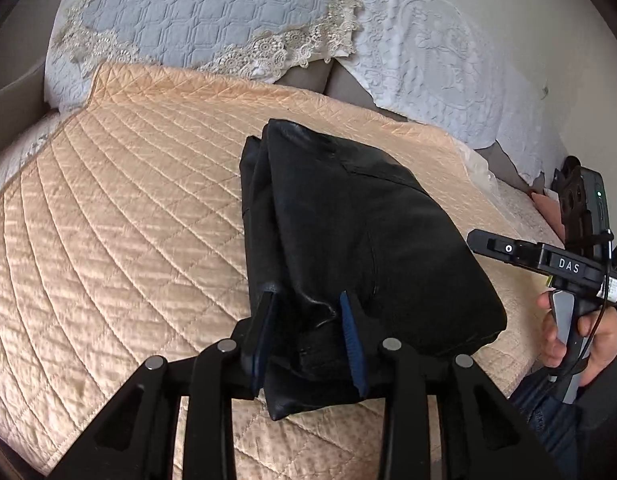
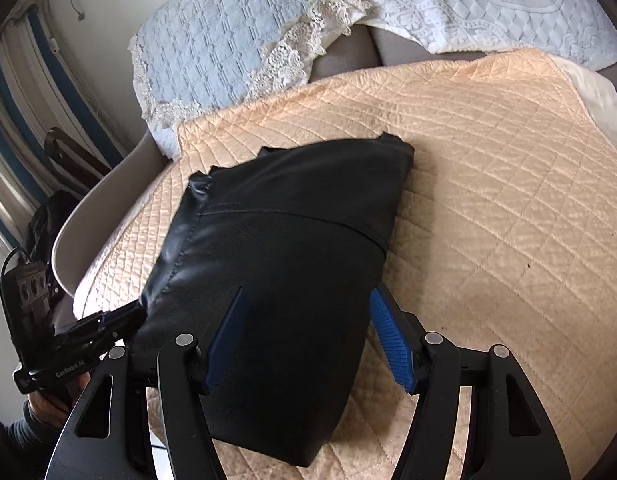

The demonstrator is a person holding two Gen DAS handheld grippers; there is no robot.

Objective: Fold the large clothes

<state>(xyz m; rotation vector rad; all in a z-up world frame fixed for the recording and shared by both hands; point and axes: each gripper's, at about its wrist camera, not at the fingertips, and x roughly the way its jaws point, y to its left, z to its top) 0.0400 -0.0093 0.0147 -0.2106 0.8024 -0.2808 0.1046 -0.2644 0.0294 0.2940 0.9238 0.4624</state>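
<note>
Folding looks nearly complete: garment [image 2: 276, 264] lies as a compact black bundle on the quilt [image 2: 488, 184], left gripper [image 1: 308, 300] pinching its near corner fold, right gripper [image 2: 308, 308] wide apart over it, holding nothing, final tidying apparently remaining.

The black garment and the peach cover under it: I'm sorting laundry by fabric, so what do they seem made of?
The black garment looks like leather or faux leather: smooth, with a dull sheen, stiff folds and topstitched seams; which of the two cannot be told. The peach cover looks like quilted satin-type fabric: glossy highlights and stitched diamond padding.
</note>
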